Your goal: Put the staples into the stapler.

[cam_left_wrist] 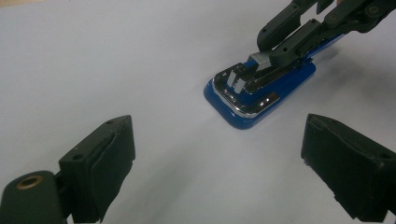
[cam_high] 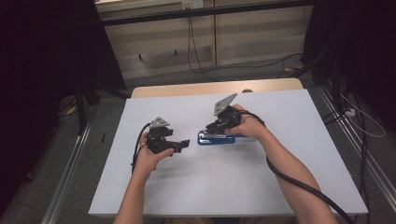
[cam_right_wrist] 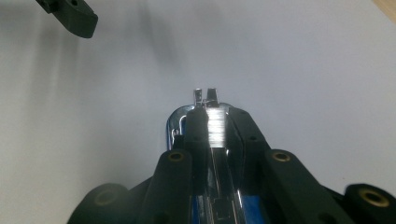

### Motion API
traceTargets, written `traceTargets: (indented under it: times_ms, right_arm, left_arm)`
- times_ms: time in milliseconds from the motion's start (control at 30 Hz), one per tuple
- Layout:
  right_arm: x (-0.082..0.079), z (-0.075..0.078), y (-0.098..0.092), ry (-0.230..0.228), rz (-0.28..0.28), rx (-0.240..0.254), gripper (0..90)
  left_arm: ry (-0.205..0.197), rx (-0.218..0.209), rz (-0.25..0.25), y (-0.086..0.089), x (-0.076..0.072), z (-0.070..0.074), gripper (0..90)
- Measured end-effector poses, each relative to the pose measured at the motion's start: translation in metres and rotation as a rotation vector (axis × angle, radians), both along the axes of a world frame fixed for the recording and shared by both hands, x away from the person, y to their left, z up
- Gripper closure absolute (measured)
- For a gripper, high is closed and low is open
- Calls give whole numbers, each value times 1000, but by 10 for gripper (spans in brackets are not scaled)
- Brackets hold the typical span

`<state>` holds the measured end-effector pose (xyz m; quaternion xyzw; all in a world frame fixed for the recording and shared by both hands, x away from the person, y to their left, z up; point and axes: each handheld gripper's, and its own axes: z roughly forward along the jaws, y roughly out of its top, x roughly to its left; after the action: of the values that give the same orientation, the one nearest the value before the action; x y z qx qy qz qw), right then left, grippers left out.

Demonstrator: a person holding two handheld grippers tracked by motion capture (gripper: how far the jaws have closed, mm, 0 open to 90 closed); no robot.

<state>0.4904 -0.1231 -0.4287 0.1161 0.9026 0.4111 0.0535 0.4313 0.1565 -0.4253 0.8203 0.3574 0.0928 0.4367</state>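
Black pads of the left gripper [cam_left_wrist: 219,172] stood wide apart and bare in the left gripper view, pointed at the blue stapler [cam_left_wrist: 261,91] lying flat near the middle of the desk [cam_high: 154,196], a little toward its far edge. That stapler was the thing in hand: the right gripper [cam_right_wrist: 215,135] was clenched across its chrome top arm, jaws pressed against both sides, the stapler's nose poking out just beyond the fingertips. Its base seemed to rest on the desk, though the angle made that hard to confirm. So the grasp looked done; lifting, moving or working the stapler remained. The left gripper [cam_high: 180,144], released and hovering nearby, had taken no part yet.
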Motion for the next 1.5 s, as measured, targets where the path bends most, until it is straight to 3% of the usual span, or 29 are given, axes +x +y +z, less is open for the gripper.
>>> traceTargets:
  times_ms: [1500]
  right_arm:
    - [4,-5,6,1,35,-8,793]
  left_arm:
    - [7,1,0,1,0,-1,101]
